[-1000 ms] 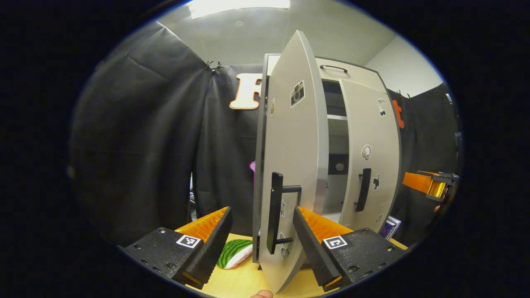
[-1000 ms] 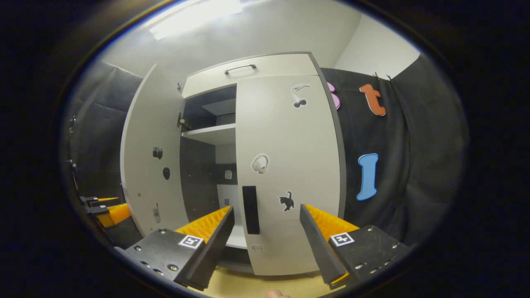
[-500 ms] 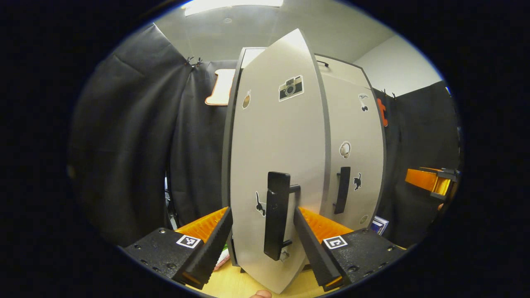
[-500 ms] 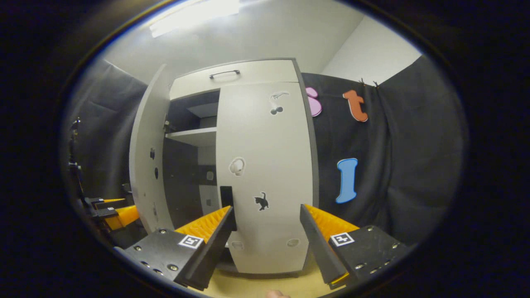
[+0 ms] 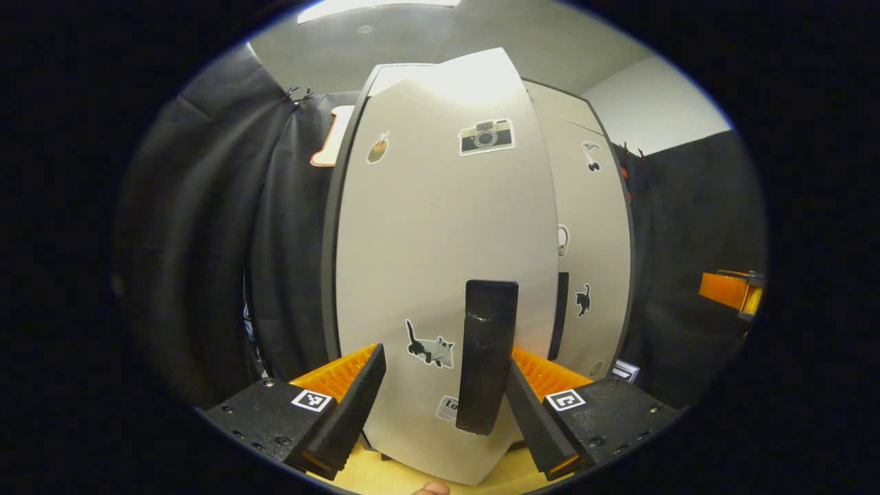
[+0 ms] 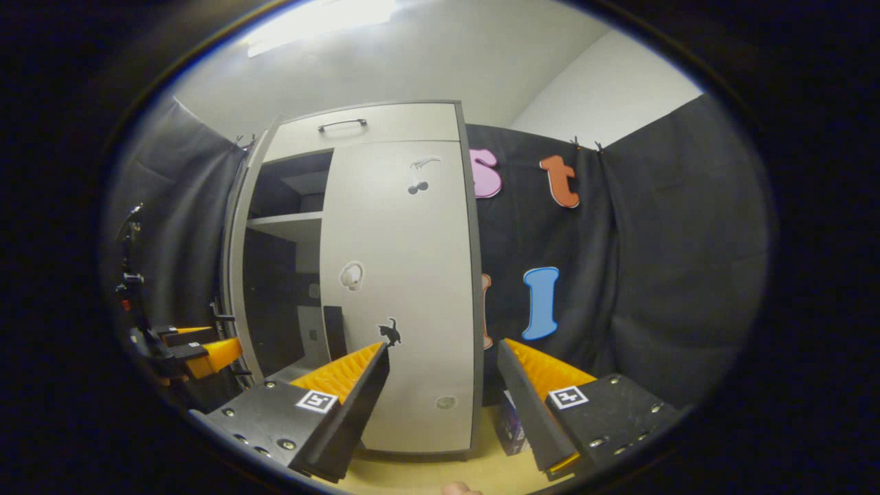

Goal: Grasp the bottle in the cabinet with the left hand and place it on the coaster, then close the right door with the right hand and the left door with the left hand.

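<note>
The grey cabinet's left door (image 5: 440, 234), with camera and cat stickers, stands close in front of my left gripper (image 5: 443, 357). Its black handle (image 5: 487, 357) sits between the open fingers, close to the right one, and neither finger clamps it. The right door (image 5: 592, 261) lies flush with the cabinet front. In the right gripper view the right door (image 6: 399, 295) is shut and the left door (image 6: 237, 261) shows edge-on, still ajar, with the left gripper (image 6: 196, 344) at it. My right gripper (image 6: 443, 350) is open and holds nothing, standing back from the cabinet.
The cabinet stands on a light wooden tabletop (image 6: 426, 474). A shelf (image 6: 285, 223) shows through the gap, below a top drawer with a handle (image 6: 342, 125). A small box (image 6: 512, 426) lies at the cabinet's right foot. Black cloth hangs on both sides.
The left door has swung a long way toward shut, with the left gripper following its handle. The right gripper has drawn back and turned right, away from the shut right door.
</note>
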